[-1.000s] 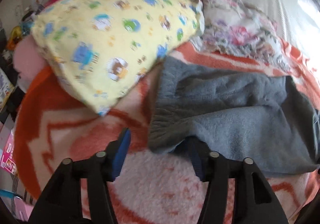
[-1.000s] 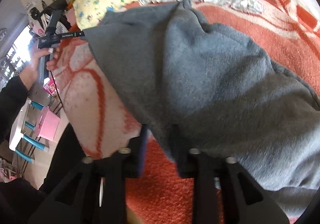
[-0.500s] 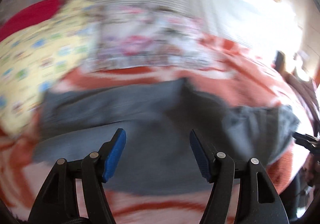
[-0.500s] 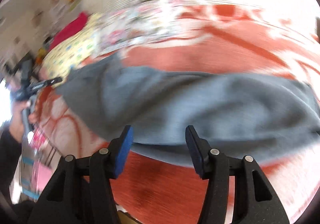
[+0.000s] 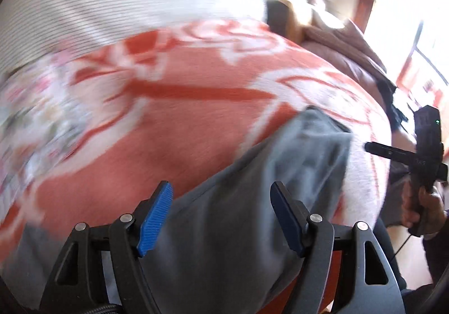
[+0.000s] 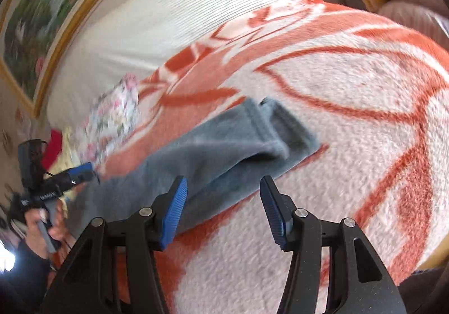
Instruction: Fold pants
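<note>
The grey pants (image 5: 283, 171) lie lengthwise on the blanket, one leg on the other. Their cuffs (image 6: 283, 129) point away from me in the right wrist view. My left gripper (image 5: 220, 216) hovers above the middle of the pants; its jaws are opening and nothing is between the blue pads (image 5: 155, 218). Over the lower legs, short of the cuffs, my right gripper (image 6: 223, 210) is open and holds nothing. Each view shows the other gripper in a hand: the right gripper (image 5: 376, 150) beyond the cuffs, the left gripper (image 6: 89, 172) at the far end of the pants.
An orange-and-white fleece blanket (image 6: 350, 95) covers the bed. A floral pillow (image 6: 112, 115) lies at its far left, with white ribbed fabric (image 6: 174, 11) and a framed picture (image 6: 33, 19) behind. Brown cloth (image 5: 345, 42) is piled past the bed's right end.
Both grippers have let go of the pants' edge and swung right along the pants toward the legs. Their jaws stand wider, and the yellow pillow has left the left view.
</note>
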Motion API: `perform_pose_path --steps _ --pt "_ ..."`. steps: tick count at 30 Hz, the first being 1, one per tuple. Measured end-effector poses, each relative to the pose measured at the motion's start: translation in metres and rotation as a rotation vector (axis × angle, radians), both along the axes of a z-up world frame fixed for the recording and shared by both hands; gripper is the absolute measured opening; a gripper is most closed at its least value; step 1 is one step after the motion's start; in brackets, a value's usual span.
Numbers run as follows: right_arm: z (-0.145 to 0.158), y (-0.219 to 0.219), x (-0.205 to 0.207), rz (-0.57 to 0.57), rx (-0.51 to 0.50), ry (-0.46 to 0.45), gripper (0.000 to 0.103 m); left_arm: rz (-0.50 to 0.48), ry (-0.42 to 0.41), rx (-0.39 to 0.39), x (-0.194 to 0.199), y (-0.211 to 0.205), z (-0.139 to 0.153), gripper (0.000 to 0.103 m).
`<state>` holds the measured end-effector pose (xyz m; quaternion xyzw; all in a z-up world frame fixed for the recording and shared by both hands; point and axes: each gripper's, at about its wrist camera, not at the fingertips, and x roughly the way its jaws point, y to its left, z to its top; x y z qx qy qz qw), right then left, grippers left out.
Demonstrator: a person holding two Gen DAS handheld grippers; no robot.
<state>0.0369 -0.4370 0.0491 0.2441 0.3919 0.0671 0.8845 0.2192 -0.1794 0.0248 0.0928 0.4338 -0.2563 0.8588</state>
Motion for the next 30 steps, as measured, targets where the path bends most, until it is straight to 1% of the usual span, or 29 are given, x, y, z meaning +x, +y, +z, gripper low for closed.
perform_pose_path --steps 2,4,5,6,10,13,15,18,20,21,22,23,24,25,26,28,30 --pt "-0.003 -0.006 0.004 -0.011 0.022 -0.006 0.056 -0.049 0.016 0.012 0.017 -0.029 0.0 0.073" --pt "-0.007 -0.012 0.008 -0.025 0.025 -0.009 0.056 -0.111 0.067 0.021 0.038 -0.059 -0.006 0.073" --pt "-0.009 -0.015 0.009 -0.029 0.035 -0.011 0.056 -0.124 0.082 0.028 0.046 -0.069 -0.01 0.073" --pt "-0.011 -0.019 0.01 -0.035 0.048 -0.014 0.056 -0.152 0.116 0.038 0.056 -0.086 -0.016 0.073" --pt "-0.015 -0.028 0.014 -0.027 0.116 -0.037 0.056 -0.213 0.175 0.07 0.08 -0.129 -0.034 0.073" --pt "-0.019 -0.028 0.02 -0.005 0.131 -0.034 0.056 -0.243 0.206 0.093 0.089 -0.155 -0.048 0.073" --pt "-0.023 -0.028 0.026 -0.005 0.159 -0.031 0.055 -0.26 0.221 0.107 0.094 -0.169 -0.055 0.073" --pt "-0.03 -0.034 0.028 -0.057 0.155 -0.026 0.054 -0.285 0.244 0.118 0.097 -0.187 -0.066 0.073" --pt "-0.032 -0.041 0.025 -0.115 0.117 -0.021 0.054 -0.299 0.248 0.126 0.095 -0.194 -0.07 0.073" --pt "-0.035 -0.043 0.026 -0.108 0.132 -0.021 0.053 -0.308 0.248 0.133 0.094 -0.196 -0.073 0.069" --pt "-0.038 -0.045 0.027 -0.093 0.152 -0.018 0.048 -0.315 0.249 0.141 0.093 -0.199 -0.075 0.062" --pt "-0.041 -0.045 0.028 -0.072 0.176 -0.021 0.036 -0.325 0.253 0.145 0.092 -0.201 -0.077 0.056" --pt "-0.043 -0.043 0.029 -0.051 0.184 -0.023 0.03 -0.335 0.257 0.147 0.09 -0.203 -0.079 0.042" --pt "-0.045 -0.043 0.029 -0.042 0.179 -0.022 0.017 -0.35 0.257 0.147 0.088 -0.205 -0.079 0.033" --pt "-0.046 -0.042 0.029 -0.035 0.181 -0.025 0.013 -0.363 0.241 0.156 0.084 -0.207 -0.078 0.03" --pt "-0.048 -0.044 0.028 -0.027 0.199 -0.036 0.01 -0.388 0.2 0.187 0.078 -0.214 -0.075 0.018" --pt "-0.043 -0.049 0.024 -0.035 0.199 -0.064 0.01 -0.401 0.182 0.192 0.074 -0.22 -0.069 0.013"
